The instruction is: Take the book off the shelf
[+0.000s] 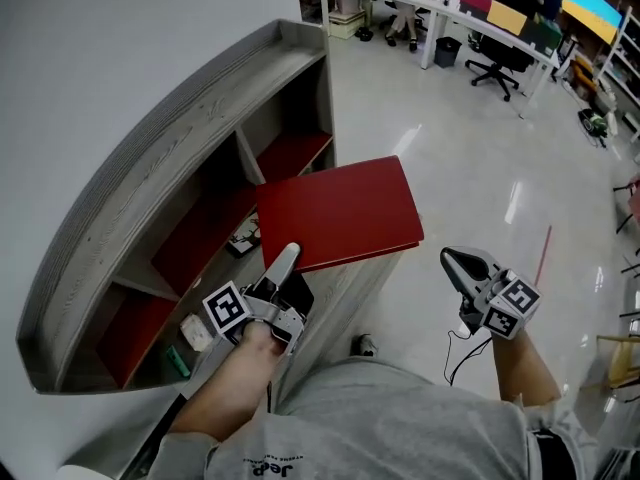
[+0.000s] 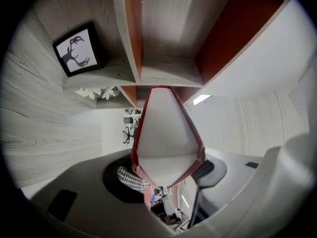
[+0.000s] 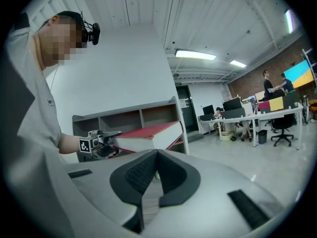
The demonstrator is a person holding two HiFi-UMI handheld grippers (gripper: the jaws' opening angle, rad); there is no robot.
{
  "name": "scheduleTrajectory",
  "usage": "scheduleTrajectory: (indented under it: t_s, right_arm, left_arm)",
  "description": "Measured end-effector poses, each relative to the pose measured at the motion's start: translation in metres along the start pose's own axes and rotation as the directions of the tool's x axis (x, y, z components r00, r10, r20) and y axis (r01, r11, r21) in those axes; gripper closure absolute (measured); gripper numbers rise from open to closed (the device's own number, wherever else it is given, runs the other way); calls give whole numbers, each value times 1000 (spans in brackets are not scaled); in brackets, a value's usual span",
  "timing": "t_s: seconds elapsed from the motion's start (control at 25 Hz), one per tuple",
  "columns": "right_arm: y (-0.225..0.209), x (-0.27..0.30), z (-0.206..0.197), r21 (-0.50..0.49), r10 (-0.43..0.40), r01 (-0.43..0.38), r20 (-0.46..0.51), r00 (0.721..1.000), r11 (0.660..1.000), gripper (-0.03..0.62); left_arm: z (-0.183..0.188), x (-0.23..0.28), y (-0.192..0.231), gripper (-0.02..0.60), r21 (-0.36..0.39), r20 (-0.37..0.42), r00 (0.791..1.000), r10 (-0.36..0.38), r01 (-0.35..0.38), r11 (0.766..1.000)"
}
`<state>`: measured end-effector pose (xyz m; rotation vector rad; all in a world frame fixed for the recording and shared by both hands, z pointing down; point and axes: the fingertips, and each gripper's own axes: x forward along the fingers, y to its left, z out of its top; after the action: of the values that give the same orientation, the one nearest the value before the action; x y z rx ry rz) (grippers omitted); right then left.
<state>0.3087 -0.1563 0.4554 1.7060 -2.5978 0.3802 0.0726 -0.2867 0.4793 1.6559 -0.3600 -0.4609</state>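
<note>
Room: an open office. White desks (image 1: 470, 13) and black chairs (image 1: 495, 68) stand well apart from you on the far side, with people seated there.
Floor: pale and glossy (image 1: 450, 178), and bare beneath the book. A drop here would land hard.
Shelf: a grey wood unit (image 1: 150, 158) with red back panels, at your left. A framed deer picture (image 2: 77, 56) and white flowers (image 2: 96, 92) sit in its bays.
Book: the red book (image 1: 340, 213) is already clear of the shelf, in the air in front of it, lying roughly flat with the cover up.
Left hand-held gripper: (image 1: 283, 268) is clamped on one end of the book, with a pad on each cover.
Right hand-held gripper: (image 1: 462, 266) has its jaws together with nothing in them, and is well apart from the book.
Step in hand: carrying the book away, which looks nearly done.
Doing it well: you hold a long, heavy book by one end, so the free end will likely want to sag. Move smoothly, keep it level, and do not ease the clamp. Steer the far corner wide of the shelf's edge.
</note>
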Motion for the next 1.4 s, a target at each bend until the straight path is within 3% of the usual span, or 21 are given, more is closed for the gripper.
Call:
scheduleTrajectory:
  t_s: [0.32, 0.64, 1.0, 1.4]
  right_arm:
    - [-83, 0, 8, 2, -62, 62, 31, 998, 998, 594]
    - [-131, 9, -8, 11, -78, 78, 7, 997, 997, 594]
    - [-164, 11, -39, 51, -97, 99, -34, 995, 994, 594]
    - [-184, 7, -74, 96, -105, 113, -82, 991, 989, 594]
  left_arm:
    - [-6, 94, 50, 327, 8, -65, 996, 64, -64, 998]
    - [-12, 155, 116, 325, 10, -132, 979, 158, -158, 987]
    - [-23, 184, 191, 327, 4, -204, 945, 257, -262, 965]
    - [-26, 188, 254, 327, -7, -225, 913, 340, -350, 937]
